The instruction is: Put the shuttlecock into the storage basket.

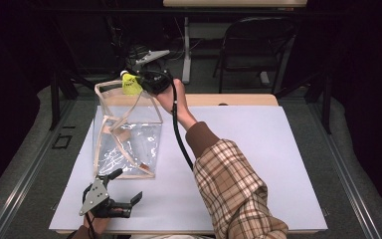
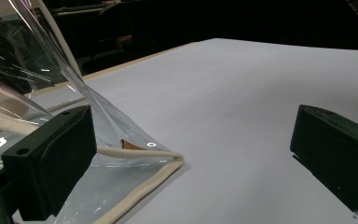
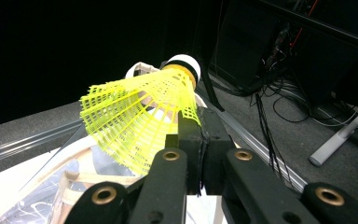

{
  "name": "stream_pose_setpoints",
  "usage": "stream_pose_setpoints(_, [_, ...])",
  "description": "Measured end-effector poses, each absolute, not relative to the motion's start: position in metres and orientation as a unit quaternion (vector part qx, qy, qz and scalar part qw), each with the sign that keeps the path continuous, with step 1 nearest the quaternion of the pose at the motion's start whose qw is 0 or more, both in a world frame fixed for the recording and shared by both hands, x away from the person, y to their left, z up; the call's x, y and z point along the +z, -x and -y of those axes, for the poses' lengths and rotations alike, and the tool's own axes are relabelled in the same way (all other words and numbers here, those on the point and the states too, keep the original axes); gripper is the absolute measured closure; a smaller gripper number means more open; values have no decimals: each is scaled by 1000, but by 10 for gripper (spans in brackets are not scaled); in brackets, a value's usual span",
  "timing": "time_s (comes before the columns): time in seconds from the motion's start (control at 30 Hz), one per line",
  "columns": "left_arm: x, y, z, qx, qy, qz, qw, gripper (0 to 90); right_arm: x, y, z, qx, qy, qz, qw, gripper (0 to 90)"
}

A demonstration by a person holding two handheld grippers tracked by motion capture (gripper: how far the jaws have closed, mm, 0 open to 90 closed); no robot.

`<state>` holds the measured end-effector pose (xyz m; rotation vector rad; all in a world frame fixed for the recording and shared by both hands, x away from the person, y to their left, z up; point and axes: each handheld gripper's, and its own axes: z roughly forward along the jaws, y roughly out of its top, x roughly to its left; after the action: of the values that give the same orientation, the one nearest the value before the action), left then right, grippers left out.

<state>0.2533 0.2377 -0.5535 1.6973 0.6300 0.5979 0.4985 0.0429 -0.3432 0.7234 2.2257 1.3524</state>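
Yellow plastic shuttlecock [image 1: 131,84] is up in the air right over the far top rim of the clear plastic bag [image 1: 129,139], the one with cream trim that stands open on the white table [image 1: 258,164]. The right gripper [image 1: 142,82] has its jaws pinched tight on the edge of the mesh skirt, white cork tip pointing away from the camera in the right gripper view. The left gripper [image 1: 122,186] sits low at the bag's near corner, jaws spread wide, holding nothing, one jaw just beside the trim.
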Motion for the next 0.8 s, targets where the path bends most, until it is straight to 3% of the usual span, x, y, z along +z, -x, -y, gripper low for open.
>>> stream_pose_setpoints(0.8, [-553, -253, -238, 256, -724, -271, 580, 4, -357, -505, -56, 479, -277, -806, 210, 891])
